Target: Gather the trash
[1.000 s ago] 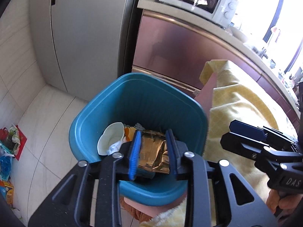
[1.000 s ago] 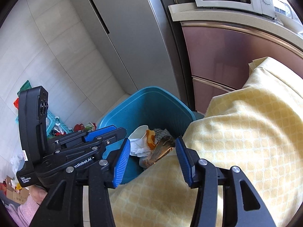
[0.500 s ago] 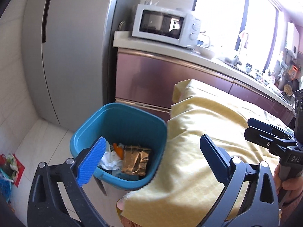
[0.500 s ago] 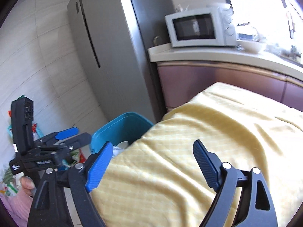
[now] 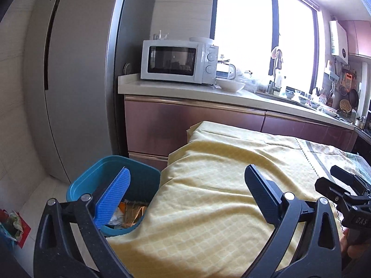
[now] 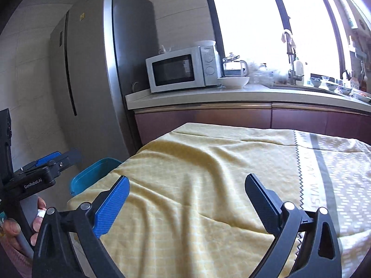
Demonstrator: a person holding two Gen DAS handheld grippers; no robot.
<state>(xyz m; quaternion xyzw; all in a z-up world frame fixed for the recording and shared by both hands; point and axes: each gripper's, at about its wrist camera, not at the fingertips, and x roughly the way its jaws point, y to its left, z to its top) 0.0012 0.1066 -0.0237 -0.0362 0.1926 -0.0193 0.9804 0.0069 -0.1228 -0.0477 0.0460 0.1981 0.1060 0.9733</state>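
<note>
A teal trash bin [image 5: 88,180] stands on the floor at the left end of the table, holding a brown wrapper [image 5: 133,215], white paper and an orange scrap. My left gripper [image 5: 185,185] is open and empty above the yellow tablecloth [image 5: 220,185], near the bin's right side. In the right wrist view only the bin's rim [image 6: 92,176] shows past the cloth edge. My right gripper [image 6: 186,191] hangs over the cloth [image 6: 208,173] with its jaws still opening and nothing between them. Each view shows the other gripper at its side, held by a hand.
A grey refrigerator [image 5: 76,81] stands behind the bin. A counter [image 5: 231,95] carries a white microwave [image 5: 178,61], a bowl and a sink. Coloured packaging [image 5: 11,224] lies on the floor at far left. The cloth has a grey patterned band [image 6: 324,173] at right.
The left gripper let go of the brown wrapper, which now lies in the bin. Both grippers opened wide, rose and pulled back from the bin over the table.
</note>
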